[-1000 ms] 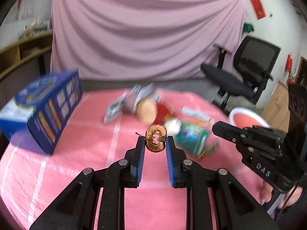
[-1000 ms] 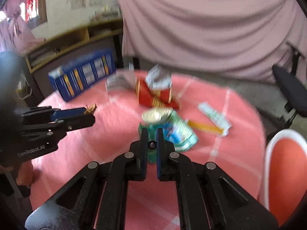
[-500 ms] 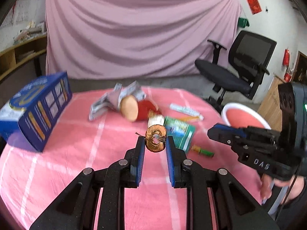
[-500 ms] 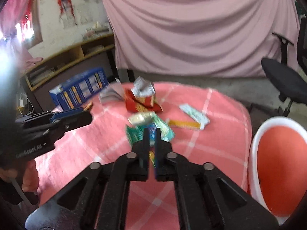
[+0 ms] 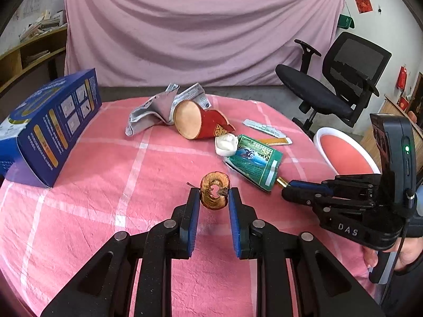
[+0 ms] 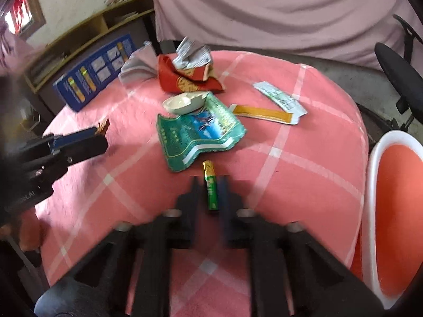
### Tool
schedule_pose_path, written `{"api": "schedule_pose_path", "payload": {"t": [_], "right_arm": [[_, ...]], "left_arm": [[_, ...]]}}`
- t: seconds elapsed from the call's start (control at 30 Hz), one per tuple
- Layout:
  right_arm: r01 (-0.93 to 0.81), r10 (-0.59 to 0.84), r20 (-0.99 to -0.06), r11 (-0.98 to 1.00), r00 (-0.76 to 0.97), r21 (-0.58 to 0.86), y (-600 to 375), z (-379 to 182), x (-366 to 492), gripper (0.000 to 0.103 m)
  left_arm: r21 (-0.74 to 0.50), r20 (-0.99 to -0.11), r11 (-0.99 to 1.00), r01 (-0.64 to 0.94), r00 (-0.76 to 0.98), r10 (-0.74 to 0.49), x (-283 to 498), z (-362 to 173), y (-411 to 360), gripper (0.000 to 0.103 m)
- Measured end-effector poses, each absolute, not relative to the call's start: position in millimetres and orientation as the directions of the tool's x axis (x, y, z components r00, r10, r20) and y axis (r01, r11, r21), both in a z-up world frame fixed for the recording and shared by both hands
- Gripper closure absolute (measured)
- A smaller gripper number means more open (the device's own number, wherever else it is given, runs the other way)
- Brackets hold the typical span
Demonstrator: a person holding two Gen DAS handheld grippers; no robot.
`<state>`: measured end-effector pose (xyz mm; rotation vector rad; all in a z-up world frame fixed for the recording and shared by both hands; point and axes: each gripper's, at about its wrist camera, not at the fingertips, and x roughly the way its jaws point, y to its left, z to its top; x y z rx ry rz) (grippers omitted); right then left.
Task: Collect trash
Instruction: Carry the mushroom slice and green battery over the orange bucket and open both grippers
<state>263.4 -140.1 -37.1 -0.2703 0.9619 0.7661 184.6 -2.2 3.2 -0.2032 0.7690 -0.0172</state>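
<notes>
Left gripper (image 5: 213, 198) pinches apple core (image 5: 214, 194) between jaws. Right gripper (image 6: 209, 185) parted, green battery (image 6: 211, 189) lying between jaws, unclamped.

The left camera rides low behind its own fingers, looking level across the table (image 5: 111, 163) toward the pink curtain (image 5: 201, 26). The right camera sits higher, tilted down and close over the cloth, facing the shelf (image 6: 87, 29). Both take in the green wrapper (image 5: 255, 162) (image 6: 197, 134) and blue box (image 5: 47, 124) (image 6: 95, 72), and each catches the other gripper.
</notes>
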Motion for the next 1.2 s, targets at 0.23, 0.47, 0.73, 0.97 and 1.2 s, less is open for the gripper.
{"api": "schedule_pose_path", "payload": {"t": [0.23, 0.47, 0.73, 0.97, 1.2], "right_arm": [[-0.682, 0.563, -0.652, 0.725, 0.508, 0.095, -168, -1, 240, 0.074], [-0.597, 0.588, -0.264, 0.800, 0.765, 0.053, -221, 56, 200, 0.074], [-0.436, 0.433, 0.054, 0.898, 0.900, 0.067, -286, 93, 174, 0.074], [-0.291, 0.287, 0.049, 0.947, 0.957, 0.137, -333, 94, 191, 0.074], [-0.170, 0.193, -0.105, 0.966, 0.976, 0.194, -375, 76, 215, 0.073]], "left_arm": [[-0.196, -0.593, 0.980, -0.019, 0.799, -0.103, 177, 27, -15, 0.085], [-0.209, -0.361, 0.971, 0.113, 0.914, -0.184, 175, 75, -50, 0.085], [-0.104, -0.123, 0.946, 0.308, 0.940, -0.319, 177, 115, -112, 0.085], [-0.028, -0.123, 0.895, 0.445, 0.887, -0.445, 207, 113, -175, 0.085], [-0.048, -0.217, 0.861, 0.507, 0.836, -0.504, 237, 94, -224, 0.085]]}}
